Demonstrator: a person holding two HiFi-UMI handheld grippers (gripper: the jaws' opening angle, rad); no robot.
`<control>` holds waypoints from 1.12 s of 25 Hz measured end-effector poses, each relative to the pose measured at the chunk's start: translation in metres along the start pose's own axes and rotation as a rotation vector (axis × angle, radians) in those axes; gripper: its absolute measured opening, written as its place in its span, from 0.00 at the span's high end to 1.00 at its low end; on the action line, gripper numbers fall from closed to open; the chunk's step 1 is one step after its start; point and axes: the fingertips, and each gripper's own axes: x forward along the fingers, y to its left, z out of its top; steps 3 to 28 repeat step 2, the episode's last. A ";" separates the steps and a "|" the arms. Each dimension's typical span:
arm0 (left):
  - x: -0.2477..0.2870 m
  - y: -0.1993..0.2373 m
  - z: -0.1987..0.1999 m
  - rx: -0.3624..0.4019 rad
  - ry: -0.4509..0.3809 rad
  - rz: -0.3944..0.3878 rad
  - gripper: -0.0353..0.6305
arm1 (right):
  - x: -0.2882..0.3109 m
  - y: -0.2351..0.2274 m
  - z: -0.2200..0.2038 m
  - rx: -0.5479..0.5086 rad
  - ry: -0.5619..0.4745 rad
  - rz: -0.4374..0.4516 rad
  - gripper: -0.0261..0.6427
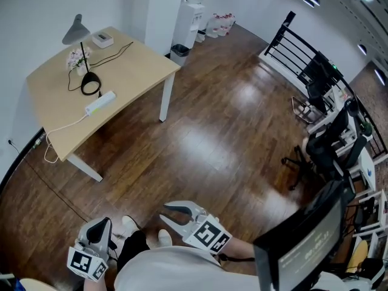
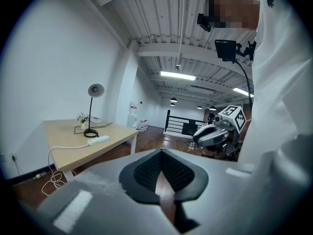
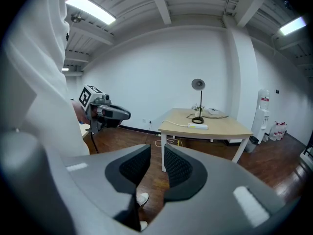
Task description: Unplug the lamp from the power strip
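Observation:
A grey desk lamp [image 1: 85,53] with a round black base stands on the light wooden table [image 1: 130,71] at the far left. A white power strip [image 1: 100,102] lies just in front of the base. Both also show far off in the left gripper view, lamp [image 2: 92,111] and strip [image 2: 98,140], and in the right gripper view, lamp [image 3: 198,102] and strip [image 3: 198,126]. My left gripper [image 1: 104,224] [image 2: 161,153] is shut and empty, low by my body. My right gripper [image 1: 165,213] [image 3: 156,151] is open and empty. Both are well away from the table.
On the table are a white box [image 1: 102,39] and a small flower pot [image 1: 77,58]. The strip's white cord [image 1: 51,144] drops off the table's near left edge. A water dispenser [image 1: 191,11], a bin [image 1: 179,53], a black railing [image 1: 297,47] and office chairs [image 1: 321,144] stand around the wooden floor.

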 end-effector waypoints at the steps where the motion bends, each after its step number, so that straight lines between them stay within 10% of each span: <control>1: 0.002 0.008 0.001 -0.001 -0.004 -0.001 0.94 | 0.006 -0.002 0.001 0.000 0.004 -0.003 0.83; 28: 0.003 0.016 0.001 -0.003 -0.008 -0.003 0.94 | 0.012 -0.004 0.002 0.000 0.009 -0.006 0.83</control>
